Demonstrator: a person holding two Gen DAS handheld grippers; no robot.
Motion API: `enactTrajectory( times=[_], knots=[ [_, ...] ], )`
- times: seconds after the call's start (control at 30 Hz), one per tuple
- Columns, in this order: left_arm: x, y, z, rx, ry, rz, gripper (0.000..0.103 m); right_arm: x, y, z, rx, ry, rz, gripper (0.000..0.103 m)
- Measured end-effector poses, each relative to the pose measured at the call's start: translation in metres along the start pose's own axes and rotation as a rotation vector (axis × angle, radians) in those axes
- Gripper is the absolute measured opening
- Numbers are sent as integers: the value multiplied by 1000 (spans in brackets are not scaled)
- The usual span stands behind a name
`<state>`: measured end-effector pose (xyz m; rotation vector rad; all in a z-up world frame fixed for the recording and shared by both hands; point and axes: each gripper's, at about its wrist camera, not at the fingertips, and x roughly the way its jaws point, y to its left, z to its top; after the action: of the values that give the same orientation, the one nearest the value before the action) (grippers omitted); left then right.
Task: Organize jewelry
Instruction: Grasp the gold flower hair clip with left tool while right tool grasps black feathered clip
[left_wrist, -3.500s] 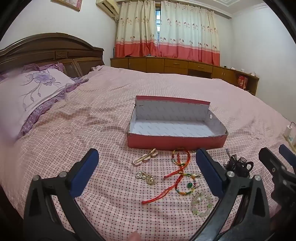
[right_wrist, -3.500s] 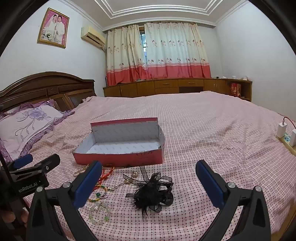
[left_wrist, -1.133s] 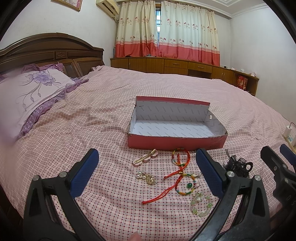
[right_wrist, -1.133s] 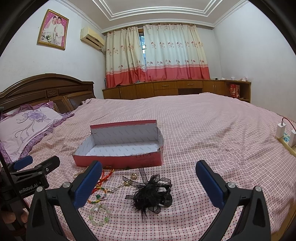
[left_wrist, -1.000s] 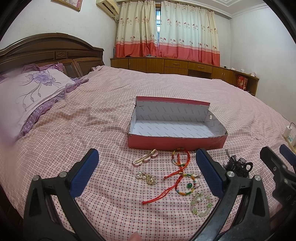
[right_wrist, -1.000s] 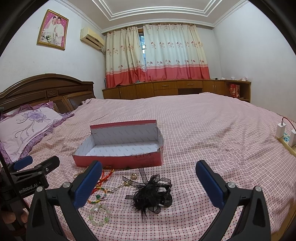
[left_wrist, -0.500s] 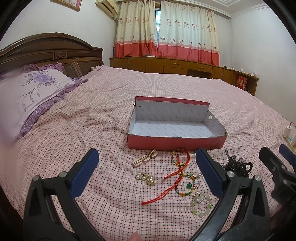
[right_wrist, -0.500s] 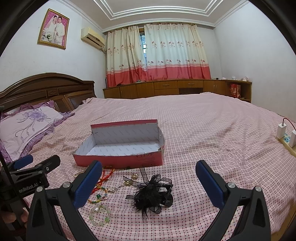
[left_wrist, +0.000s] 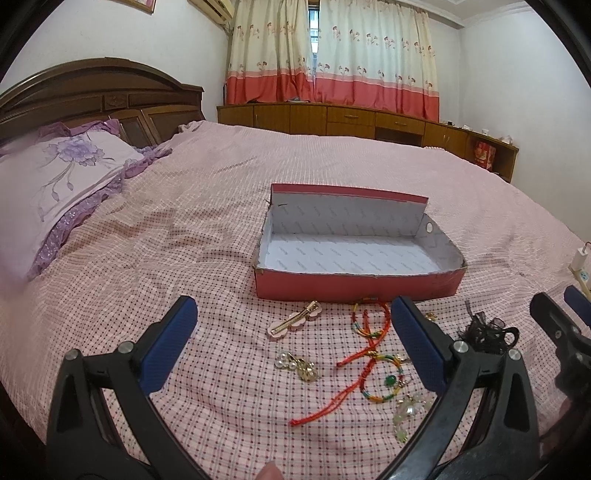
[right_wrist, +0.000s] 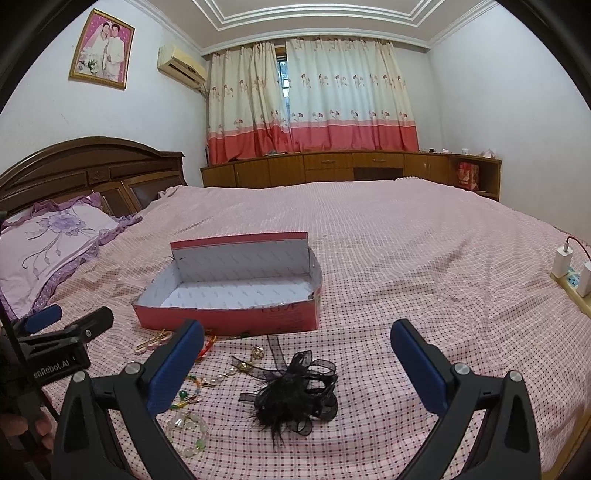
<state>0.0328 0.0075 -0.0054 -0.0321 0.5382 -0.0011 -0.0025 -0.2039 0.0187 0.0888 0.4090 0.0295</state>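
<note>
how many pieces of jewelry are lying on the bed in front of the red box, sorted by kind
Hair clips: 1
Black hair flowers: 1
Pearl and gold pieces: 1
Red cord bracelets: 2
Pale bead bracelets: 1
Total: 6 in clear view

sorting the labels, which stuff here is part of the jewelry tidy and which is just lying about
Job:
open red cardboard box
gold and pink hair clip
red cord bracelets
pale bead bracelet
black feather hairpiece

Lying about:
purple floral pillow
white chargers
</note>
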Motion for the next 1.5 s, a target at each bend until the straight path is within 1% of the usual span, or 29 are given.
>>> enactTrajectory(
  times=[0.1,0.23,0.37,0.47,0.57,0.63,0.67,0.73,0.83,0.93,1.1,1.2,1.4,1.47,1.5],
  knots=[
    [14,2,0,4,37,-16,98,7,-6,-1,10,23,-2,103],
    [38,2,-2,34,105,-22,98,19,-14,-3,27,69,-4,103],
    [59,4,-5,44,164,-36,97,34,-19,-9,38,131,10,103],
    [71,3,-7,75,193,-43,94,45,-20,-14,42,179,20,103],
    [86,2,-8,96,231,-57,88,54,-18,-20,41,223,24,103],
    [94,2,-10,88,250,-77,79,61,-18,-24,45,260,36,103],
    [97,2,-11,84,260,-78,76,64,-18,-26,48,277,49,103],
    [104,3,-12,84,279,-77,66,72,-17,-30,58,320,74,103],
    [112,5,-17,98,304,-73,60,81,-15,-36,62,359,83,103],
    [120,8,-21,91,338,-78,55,88,-11,-40,52,394,79,100],
    [129,8,-27,97,370,-86,54,97,-12,-48,43,434,65,95],
    [131,8,-28,94,383,-87,54,102,-11,-54,32,466,62,94],
    [132,8,-28,97,389,-94,54,108,-12,-58,36,497,62,94],
    [129,8,-26,104,386,-102,51,107,-13,-57,38,496,58,90],
    [127,10,-25,104,383,-108,46,104,-15,-57,39,494,52,84]
  ],
)
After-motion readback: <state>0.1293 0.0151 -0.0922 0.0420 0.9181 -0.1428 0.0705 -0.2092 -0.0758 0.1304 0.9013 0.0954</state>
